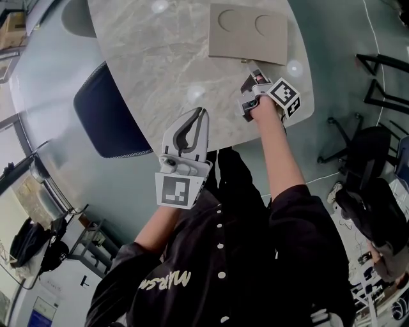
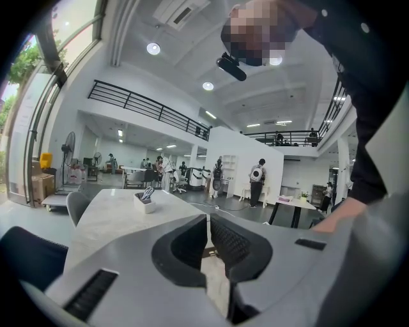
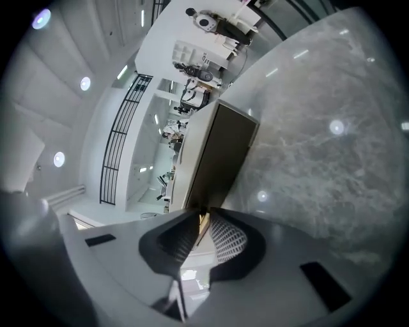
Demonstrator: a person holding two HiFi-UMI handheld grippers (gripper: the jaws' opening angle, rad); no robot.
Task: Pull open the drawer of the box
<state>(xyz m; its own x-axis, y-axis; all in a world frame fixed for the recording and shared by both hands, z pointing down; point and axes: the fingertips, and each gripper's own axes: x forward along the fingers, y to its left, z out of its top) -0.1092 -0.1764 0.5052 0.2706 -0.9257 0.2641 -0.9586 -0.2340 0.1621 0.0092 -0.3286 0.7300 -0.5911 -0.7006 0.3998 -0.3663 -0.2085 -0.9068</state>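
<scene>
The fingers (image 3: 229,240) of your right gripper (image 1: 252,73) are almost together, pinching the thin tan pull tab (image 3: 202,225) that sticks out of the box's (image 1: 248,33) near face. The box lies flat on the marble worktop (image 1: 167,60), with two round hollows (image 1: 228,20) in its top. Your left gripper (image 1: 202,114) has its fingers pressed together on nothing and hangs over the worktop's near edge, well apart from the box. A dark blue chair (image 1: 105,121) stands beside the worktop on your left.

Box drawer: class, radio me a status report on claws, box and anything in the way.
Left claw shut, empty, over table edge. Right claw shut on pull tab at box front. Box not yet opened. Nothing in the way.
</scene>
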